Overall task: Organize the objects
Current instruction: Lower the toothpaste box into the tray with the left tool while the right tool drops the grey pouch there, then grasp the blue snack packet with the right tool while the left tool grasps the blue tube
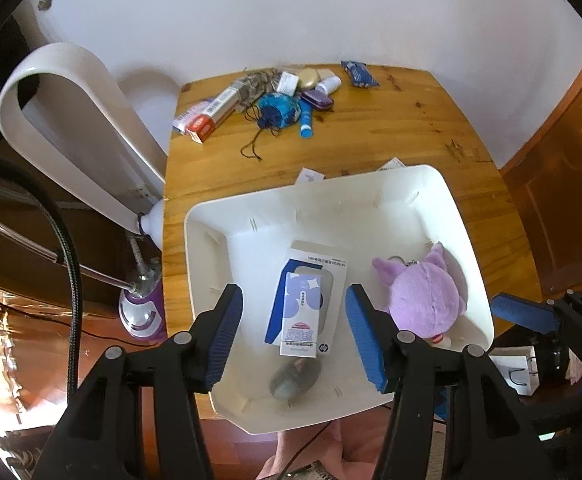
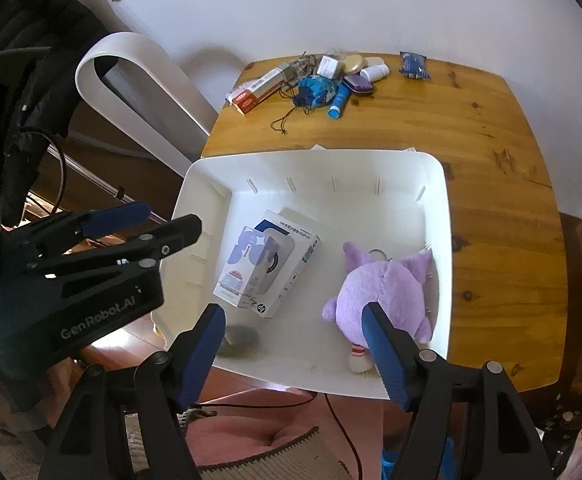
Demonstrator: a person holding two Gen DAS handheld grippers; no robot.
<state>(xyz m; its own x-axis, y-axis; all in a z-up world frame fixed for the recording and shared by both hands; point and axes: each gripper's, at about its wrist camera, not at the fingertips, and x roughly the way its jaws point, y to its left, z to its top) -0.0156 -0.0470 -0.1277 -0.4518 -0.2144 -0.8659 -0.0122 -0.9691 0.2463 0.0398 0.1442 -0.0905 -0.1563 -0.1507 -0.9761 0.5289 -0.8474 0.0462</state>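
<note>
Clutter (image 1: 275, 98) sits piled at the worktop's (image 1: 391, 136) far edge; both grippers' fingers hang open and empty over the white bin (image 1: 371, 188). Reaching across could snag the pouch's loose cord.

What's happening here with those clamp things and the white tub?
A person holds two grippers over a white bin, sorting clutter into it. The left gripper and right gripper are both open and empty. In the bin lie two stacked boxes, a purple plush toy and a grey object. A pile of small items waits on the table.
</note>
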